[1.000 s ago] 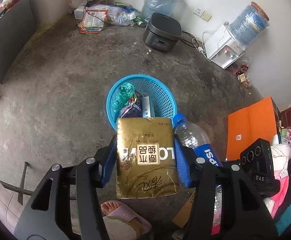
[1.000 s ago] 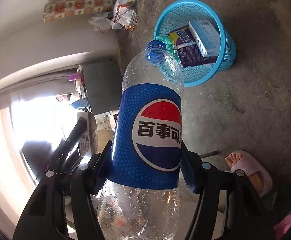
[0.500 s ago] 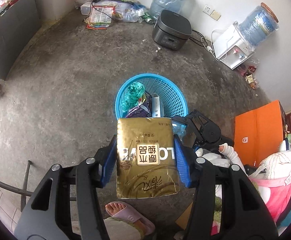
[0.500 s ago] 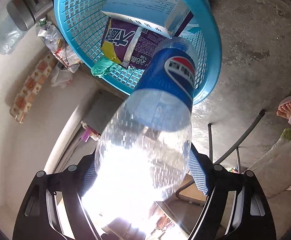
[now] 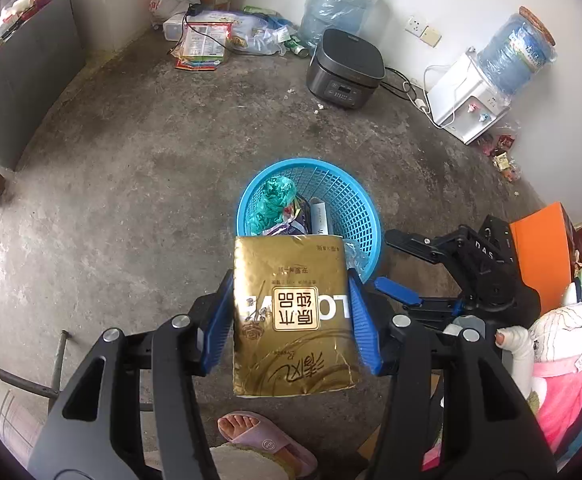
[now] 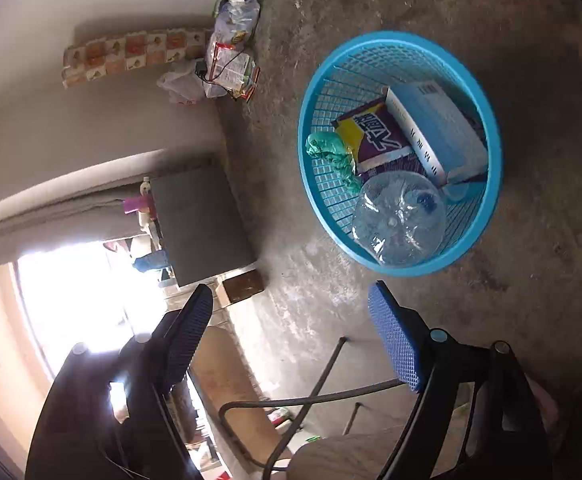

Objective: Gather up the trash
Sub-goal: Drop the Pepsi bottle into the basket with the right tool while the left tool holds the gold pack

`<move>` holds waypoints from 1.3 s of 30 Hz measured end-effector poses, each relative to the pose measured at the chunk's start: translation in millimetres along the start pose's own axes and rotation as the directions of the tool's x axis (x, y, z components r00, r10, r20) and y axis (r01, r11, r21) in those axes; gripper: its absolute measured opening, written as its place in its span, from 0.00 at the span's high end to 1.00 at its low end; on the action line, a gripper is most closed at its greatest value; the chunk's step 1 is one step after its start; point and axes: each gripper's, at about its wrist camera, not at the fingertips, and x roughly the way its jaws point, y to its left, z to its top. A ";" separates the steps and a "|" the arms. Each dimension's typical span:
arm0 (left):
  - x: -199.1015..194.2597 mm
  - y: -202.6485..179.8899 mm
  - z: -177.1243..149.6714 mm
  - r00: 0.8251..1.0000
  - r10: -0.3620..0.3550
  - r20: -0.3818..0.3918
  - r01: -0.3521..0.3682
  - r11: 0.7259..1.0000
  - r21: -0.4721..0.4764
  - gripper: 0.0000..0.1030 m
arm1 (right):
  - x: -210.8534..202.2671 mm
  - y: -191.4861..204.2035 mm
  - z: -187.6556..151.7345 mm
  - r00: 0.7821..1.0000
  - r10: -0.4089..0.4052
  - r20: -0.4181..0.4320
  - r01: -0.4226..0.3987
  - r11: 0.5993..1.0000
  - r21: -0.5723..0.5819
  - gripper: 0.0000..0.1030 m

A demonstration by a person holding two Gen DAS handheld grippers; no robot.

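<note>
Down on the concrete floor (image 5: 139, 184) stands a blue basket (image 6: 491, 184), and it already holds a fair share of the trash: a clear plastic bottle (image 6: 399, 224) lying against the near wall, a pale blue box (image 6: 439, 128), a purple and yellow wrapper (image 6: 375, 140) and a crumpled green bag (image 6: 331, 156). The right gripper (image 6: 291, 340) hangs just short of the basket's near rim with its jaws spread wide and nothing between them; they have just been opening, so the bottle's part of the job looks done. The left gripper (image 5: 291, 320) is clamped on a gold packet (image 5: 291, 312), its blue pads pressing both long sides, and it points steeply down with the packet's far edge over the near rim of the basket. From the left wrist view the right gripper sits beside the basket, off to the right.

What seems left is for the left gripper to carry the gold packet out over the opening and let go. More litter, papers and bags (image 5: 211, 40), lies along the far wall, but whether that counts as trash to collect cannot be told.
</note>
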 end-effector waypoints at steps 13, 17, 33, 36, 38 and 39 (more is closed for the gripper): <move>13.0 -0.5 -3.6 0.999 0.015 -0.034 -0.015 1.000 0.006 0.51 | 52.3 -27.2 14.9 0.831 -0.522 0.194 0.557 0.774 -0.302 0.84; 13.2 -0.8 -1.6 0.999 0.028 -0.032 -0.027 1.000 0.015 0.51 | 40.0 -25.0 1.2 0.840 -0.484 0.245 0.541 0.781 -0.312 0.85; 25.8 -11.5 -1.1 0.999 0.014 -0.050 -0.013 1.000 0.019 0.51 | 62.4 -27.1 7.7 0.846 -0.490 0.209 0.531 0.750 -0.394 0.85; 34.4 -15.9 3.5 0.998 0.004 -0.064 -0.003 1.000 0.016 0.51 | 30.5 -30.6 1.7 0.870 -0.433 0.238 0.491 0.809 -0.323 0.85; 41.8 -20.6 10.1 0.998 -0.009 -0.070 0.010 1.000 0.008 0.51 | 11.9 -32.3 -4.5 0.876 -0.406 0.262 0.472 0.833 -0.289 0.85; 46.2 -23.0 14.9 0.997 -0.018 -0.070 0.019 1.000 0.005 0.51 | 4.4 -32.5 -7.4 0.875 -0.399 0.274 0.470 0.837 -0.281 0.85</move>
